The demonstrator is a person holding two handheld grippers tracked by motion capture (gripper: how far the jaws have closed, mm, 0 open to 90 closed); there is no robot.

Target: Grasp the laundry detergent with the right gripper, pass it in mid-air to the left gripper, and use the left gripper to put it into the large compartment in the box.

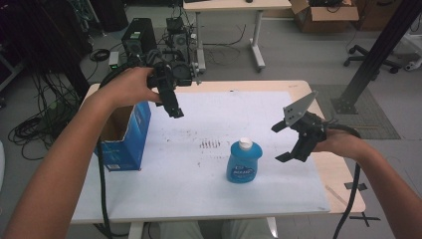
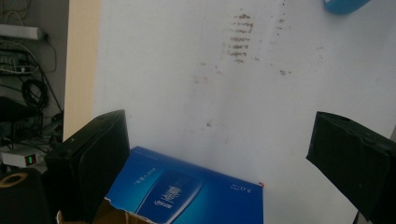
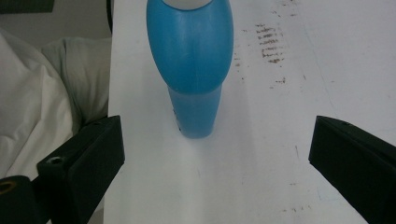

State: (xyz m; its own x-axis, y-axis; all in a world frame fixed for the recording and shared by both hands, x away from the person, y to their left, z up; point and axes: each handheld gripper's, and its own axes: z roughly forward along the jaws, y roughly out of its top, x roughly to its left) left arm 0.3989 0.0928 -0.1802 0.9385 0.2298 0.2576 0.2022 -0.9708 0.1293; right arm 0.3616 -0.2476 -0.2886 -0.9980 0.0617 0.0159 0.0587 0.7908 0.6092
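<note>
Jaws spread wide, our right gripper [image 1: 287, 143] hangs just beside the upright blue bottle [image 1: 244, 162] mid-table, lined up to close on it. Our left gripper [image 1: 175, 110], also spread, hovers above the open blue box [image 1: 130, 134], probably to steady it.

Soft, even light falls from above in the high view, so the white table sheet [image 1: 199, 164] reads bright while the floor to the far left stays dim, and the blue bottle [image 1: 244, 162] casts hardly any shadow. That view is slightly soft and grainy, with lines bending a little near the edges. In the right gripper view the bottle [image 3: 191, 60] lays a pale shadow toward the near side, and in both gripper views the near black jaws are blurred and underexposed.
</note>
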